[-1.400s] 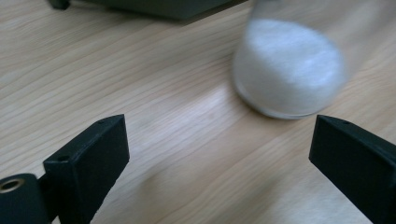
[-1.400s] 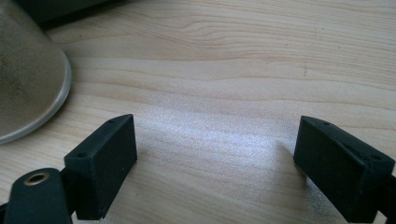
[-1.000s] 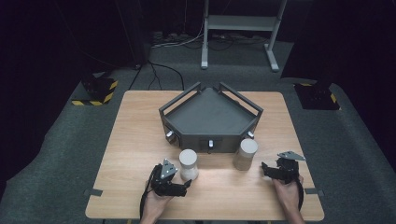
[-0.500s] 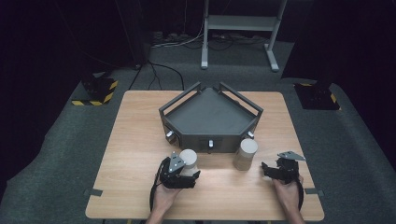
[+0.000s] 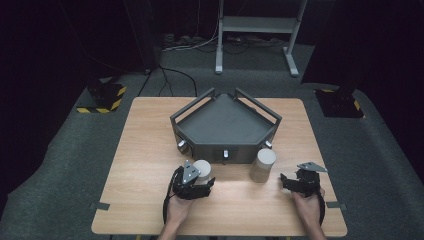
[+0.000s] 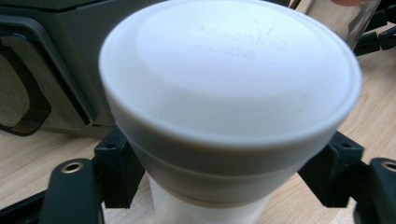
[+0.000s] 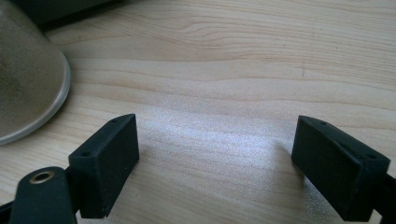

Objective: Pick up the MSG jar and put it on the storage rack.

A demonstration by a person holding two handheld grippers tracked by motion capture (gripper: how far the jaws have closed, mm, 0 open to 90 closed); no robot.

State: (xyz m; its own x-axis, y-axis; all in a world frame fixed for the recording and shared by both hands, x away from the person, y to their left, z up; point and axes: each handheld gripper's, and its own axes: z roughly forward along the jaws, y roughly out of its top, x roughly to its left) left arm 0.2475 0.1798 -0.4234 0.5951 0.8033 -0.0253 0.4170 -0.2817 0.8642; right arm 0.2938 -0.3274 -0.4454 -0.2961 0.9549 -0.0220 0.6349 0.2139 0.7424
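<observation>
Inspection, current moment. Left gripper sits at the white-lidded cup, near front-left of the table, just in front of the grey tray unit. In the left gripper view the cup stands between the two black jaws, one on each side of the body below the lid rim. Jaws look close to the cup wall, but contact isn't clear; can't tell if the grip is closed on it or just bracketing it. Cup is upright, base apparently on the table.

Right gripper rests low at front-right, apart from the second cup, which stands upright just in front of the tray's right corner. In the right gripper view the jaws are spread wide w/ bare wood between them, nothing held; edge of the second cup shows at far left.

Progress, as judged: early stage. Left approach to the white-lidded cup is done or nearly so; firm grasp not confirmed, no lift evident. Tray surface is bare, so neither cup has been placed there. Remaining, if the tray is the destination: secure grip, lift, transfer, release; then likely same for the second cup w/ the right side.
</observation>
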